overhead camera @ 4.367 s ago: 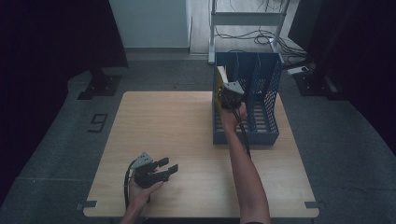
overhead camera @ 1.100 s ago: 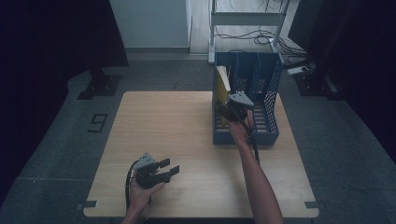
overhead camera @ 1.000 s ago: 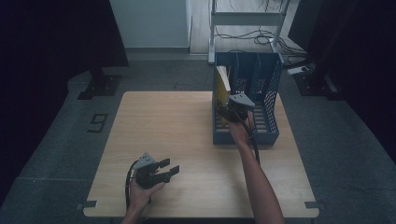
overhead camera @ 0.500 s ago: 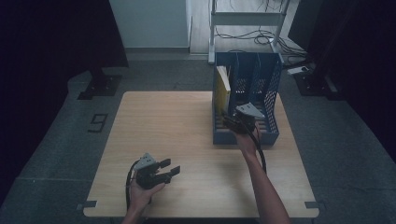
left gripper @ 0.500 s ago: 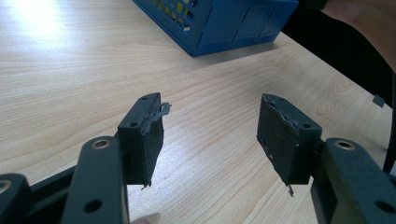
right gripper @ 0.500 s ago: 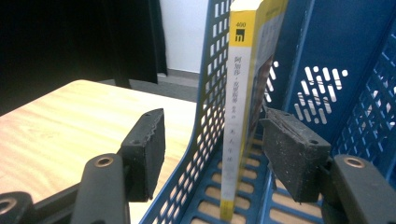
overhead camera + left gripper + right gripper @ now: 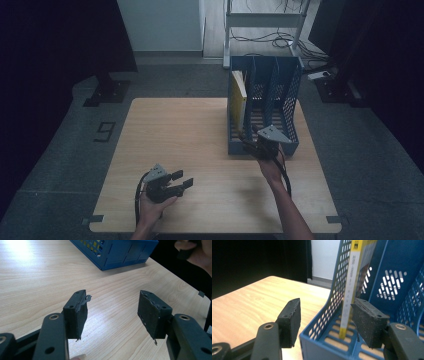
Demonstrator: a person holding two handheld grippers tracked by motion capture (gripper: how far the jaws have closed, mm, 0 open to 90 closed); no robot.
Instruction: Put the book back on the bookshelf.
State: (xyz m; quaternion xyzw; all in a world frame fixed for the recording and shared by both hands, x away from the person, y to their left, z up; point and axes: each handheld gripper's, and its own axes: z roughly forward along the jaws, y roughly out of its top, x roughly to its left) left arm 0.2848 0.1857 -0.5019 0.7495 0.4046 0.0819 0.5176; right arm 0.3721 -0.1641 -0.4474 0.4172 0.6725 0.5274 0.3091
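Note:
A blue file holder (image 7: 292, 112) with three slots stands on the table's far right. A yellow book (image 7: 240, 92) stands upright in its left slot. My right gripper (image 7: 250, 146) hovers at the holder's low front wall, open and holding nothing. In the right gripper view my right gripper (image 7: 324, 320) frames the holder's front left corner (image 7: 319, 347), with the book's yellow spine (image 7: 353, 282) just beyond; neither pad touches anything. My left gripper (image 7: 182, 180) rests near the table's front left, open. In the left gripper view my left gripper (image 7: 112, 311) has only bare wood between its pads.
The wooden table (image 7: 180, 130) is bare across its left and middle. In the left gripper view the holder (image 7: 120, 252) lies ahead, with the other hand (image 7: 197, 250) at the upper right. A metal rack (image 7: 265, 20) and cables stand on the floor behind.
My right gripper has drawn back toward the person, from over the holder to its front wall. The book stays in the left slot. My left gripper has not moved.

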